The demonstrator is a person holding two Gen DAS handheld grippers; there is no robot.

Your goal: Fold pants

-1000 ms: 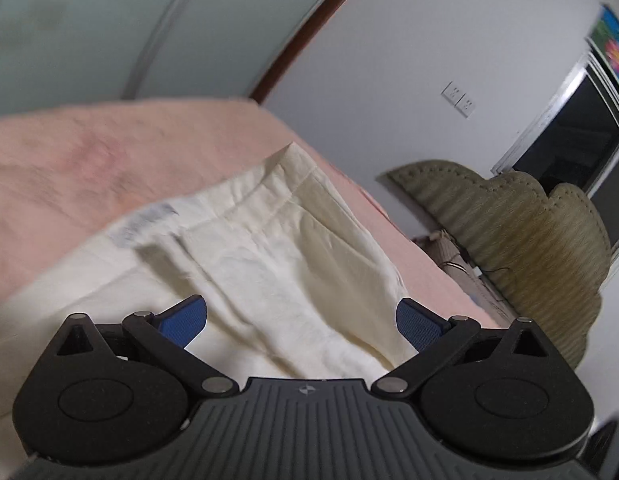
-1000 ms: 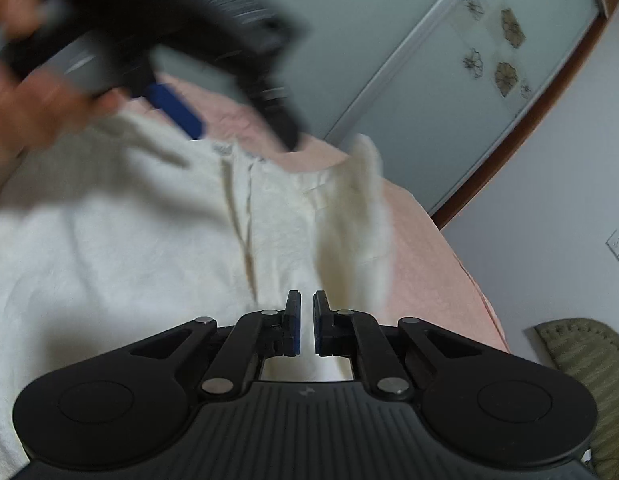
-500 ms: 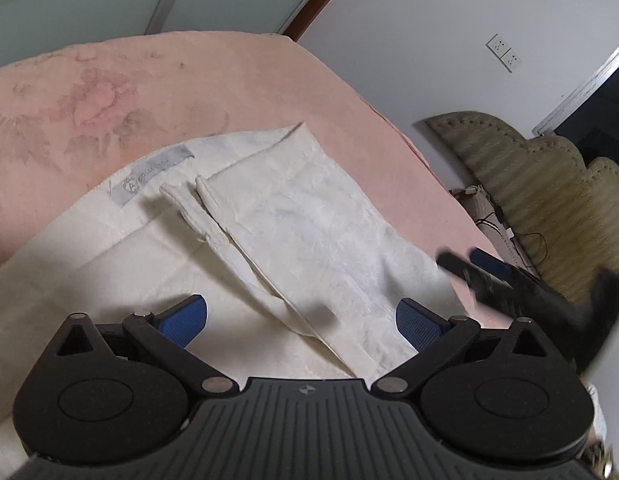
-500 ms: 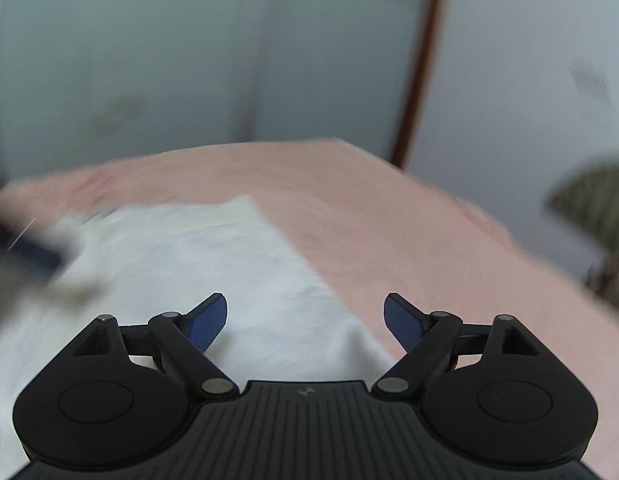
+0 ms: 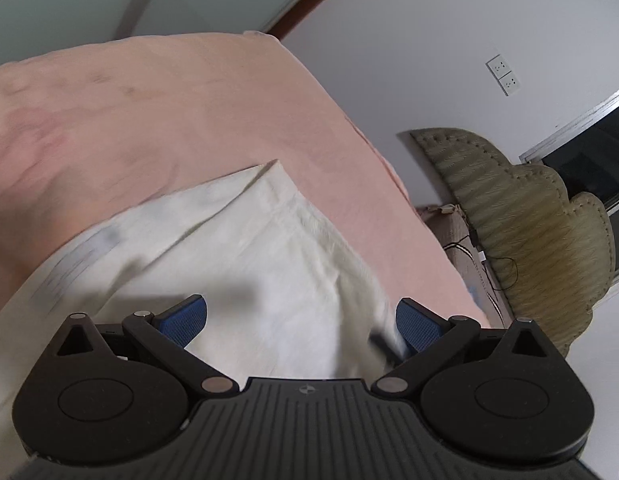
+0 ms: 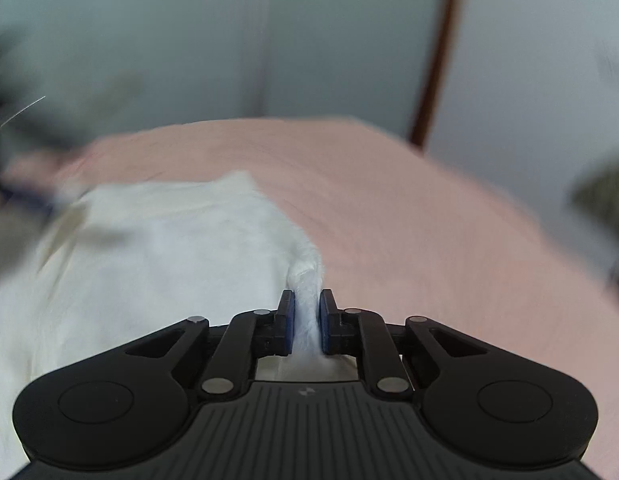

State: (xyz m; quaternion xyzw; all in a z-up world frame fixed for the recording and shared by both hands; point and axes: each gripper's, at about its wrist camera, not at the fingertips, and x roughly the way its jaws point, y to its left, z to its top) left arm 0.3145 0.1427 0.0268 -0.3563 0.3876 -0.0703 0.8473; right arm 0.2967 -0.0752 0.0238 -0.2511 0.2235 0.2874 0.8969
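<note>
Cream-white pants (image 5: pixel 245 248) lie spread on a pink bedsheet (image 5: pixel 197 104). My left gripper (image 5: pixel 301 320) stands open just above the cloth, its blue pads (image 5: pixel 185 318) wide apart with nothing pinched. In the right wrist view, the same pants (image 6: pixel 161 248) fill the left half. My right gripper (image 6: pixel 307 320) has its jaws closing, and the pads press on a bunched ridge of the pants' right edge (image 6: pixel 307 280), which stands up between them.
The pink bedsheet (image 6: pixel 429 216) stretches to the right and ends at a drop toward a white wall. An olive scalloped headboard (image 5: pixel 521 220) and cables sit right of the bed. Pale sliding doors (image 6: pixel 189 40) stand behind. A blurred dark shape (image 6: pixel 13 128) shows at far left.
My right gripper opened wide, then closed on the pants' right edge. The left gripper stayed open and shifted over the cloth, so the pants' top corner now sits farther up in its view.
</note>
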